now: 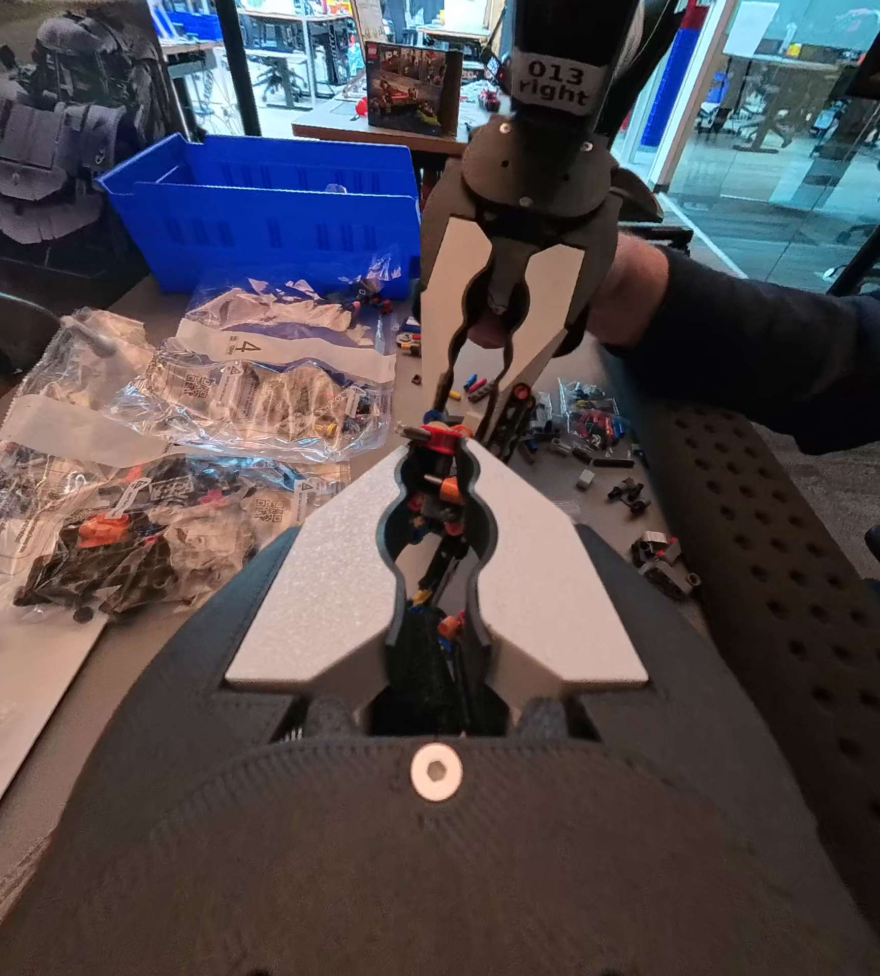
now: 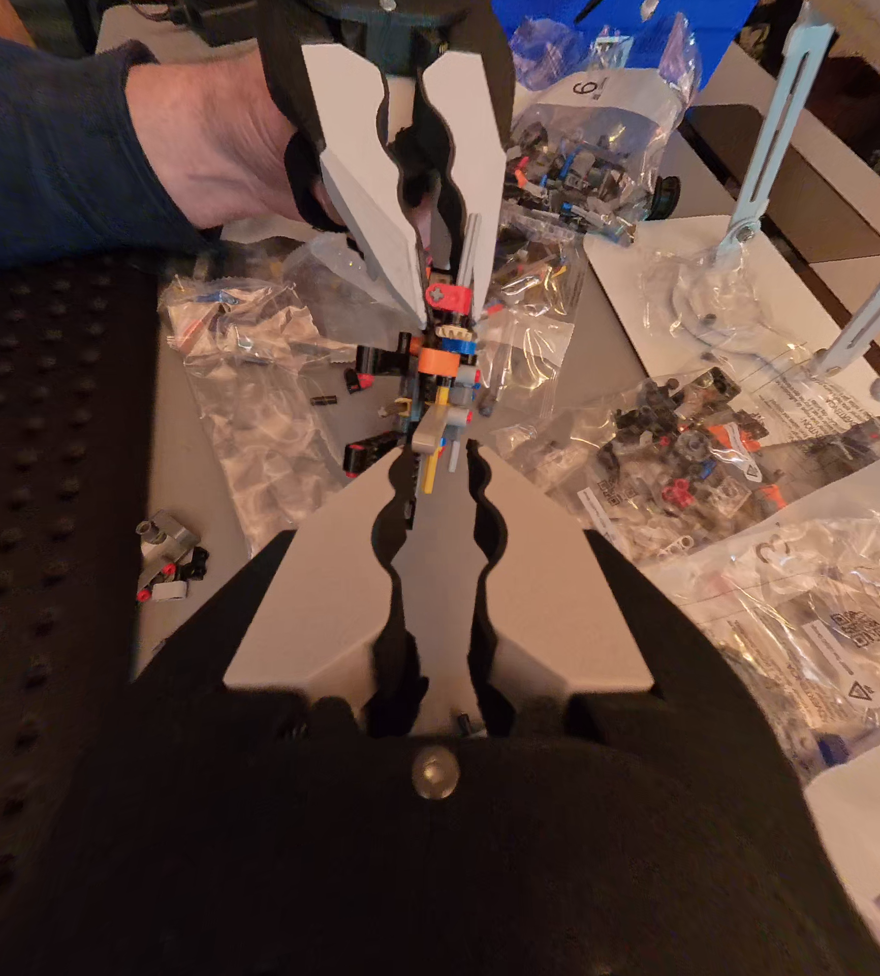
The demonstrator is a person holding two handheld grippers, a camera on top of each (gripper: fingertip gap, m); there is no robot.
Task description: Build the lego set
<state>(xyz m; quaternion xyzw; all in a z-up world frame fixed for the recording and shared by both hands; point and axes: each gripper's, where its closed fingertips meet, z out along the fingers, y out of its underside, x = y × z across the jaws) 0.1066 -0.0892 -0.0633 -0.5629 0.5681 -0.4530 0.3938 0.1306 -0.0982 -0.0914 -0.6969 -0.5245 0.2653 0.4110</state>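
A small lego assembly [image 1: 440,438] of black, red, orange, blue and yellow parts is held above the table between both grippers. My left gripper [image 1: 435,449] is shut on it, with parts showing in the gap between its fingers. My right gripper [image 1: 461,420] comes in from above and meets the assembly's far end. In the right wrist view the assembly [image 2: 438,362] stretches between my right gripper [image 2: 437,451], which is closed narrowly on its grey and yellow end, and the left gripper [image 2: 448,311], which pinches the end near the red connector.
Several clear bags of parts [image 1: 269,380] [image 2: 691,449] cover the table. A blue bin [image 1: 269,211] stands behind them. Loose pieces [image 1: 585,422] and a small grey sub-assembly [image 1: 662,562] [image 2: 168,554] lie beside a black perforated surface [image 1: 797,581]. White stand legs [image 2: 760,174] are at right. Tip to tip, the grippers are about 5 centimetres apart.
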